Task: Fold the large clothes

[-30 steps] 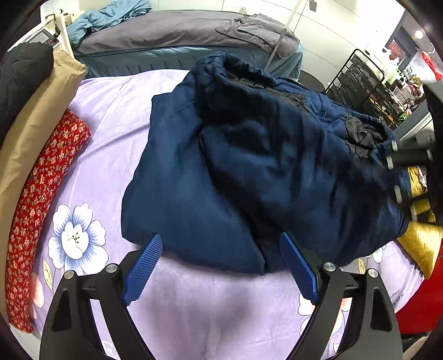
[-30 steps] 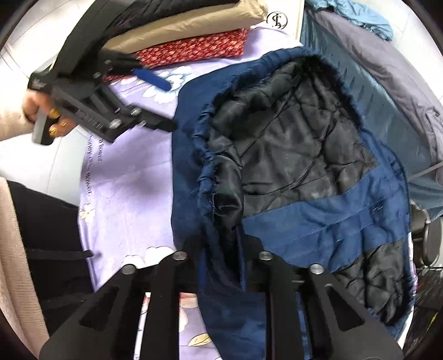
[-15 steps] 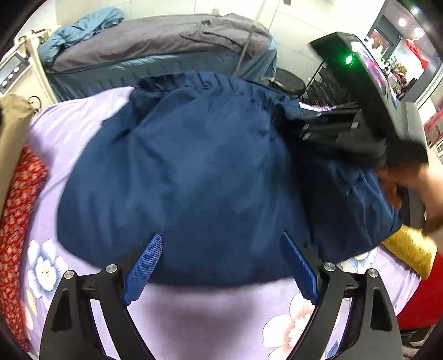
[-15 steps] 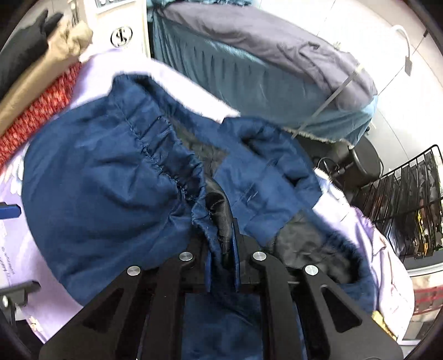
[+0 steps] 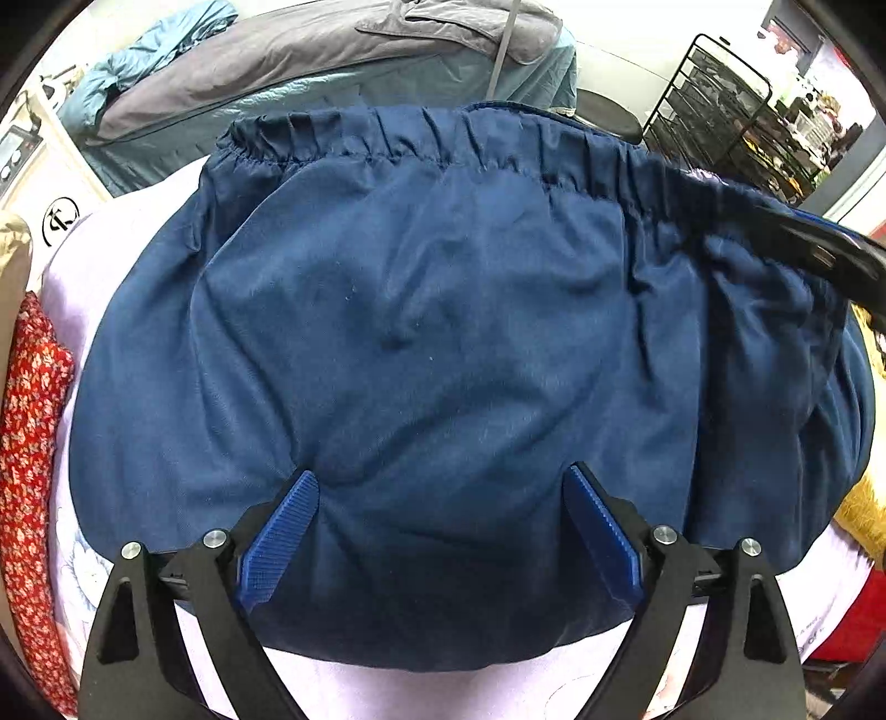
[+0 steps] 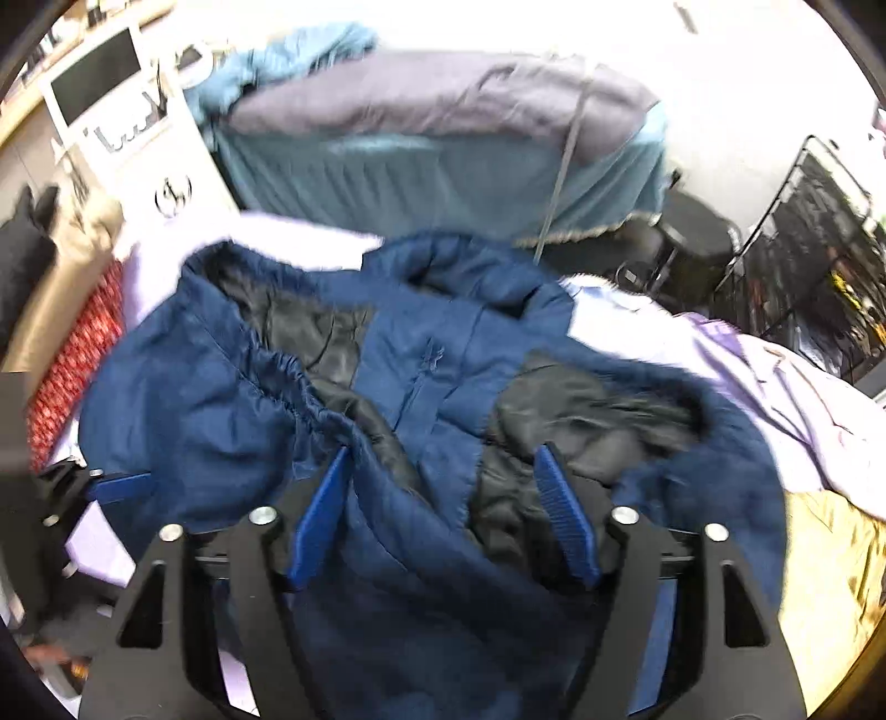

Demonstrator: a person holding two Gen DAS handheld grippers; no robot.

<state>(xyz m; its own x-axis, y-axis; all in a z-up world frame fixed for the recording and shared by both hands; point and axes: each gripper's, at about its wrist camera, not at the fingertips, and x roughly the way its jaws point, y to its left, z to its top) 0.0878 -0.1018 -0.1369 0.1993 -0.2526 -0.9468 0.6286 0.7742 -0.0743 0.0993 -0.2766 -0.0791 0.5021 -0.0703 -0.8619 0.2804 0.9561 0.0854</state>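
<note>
Right wrist view: my right gripper (image 6: 443, 515) is opening over the navy jacket (image 6: 421, 387) lying on the lilac bed (image 6: 775, 376), lining showing, fabric between the jaws but unpinched. Left gripper (image 5: 437, 531) is spread above the jacket's back. Risk, I think: puffy fold springs open once released.

jacket (image 5: 443, 343): dark navy blue outside; in the right wrist view its quilted lining (image 6: 554, 399) is black
bed sheet (image 5: 99, 266): pale lilac, with a white flower print at the lower left edge
folded cloth (image 5: 30, 432): red with small white flowers
cushion (image 6: 825, 565): shiny gold-yellow
far bed cover (image 5: 310, 50): grey on top, teal at the side
gripper pads (image 5: 277, 540): blue and ribbed, on black arms
wire rack (image 5: 720, 111): black
</note>
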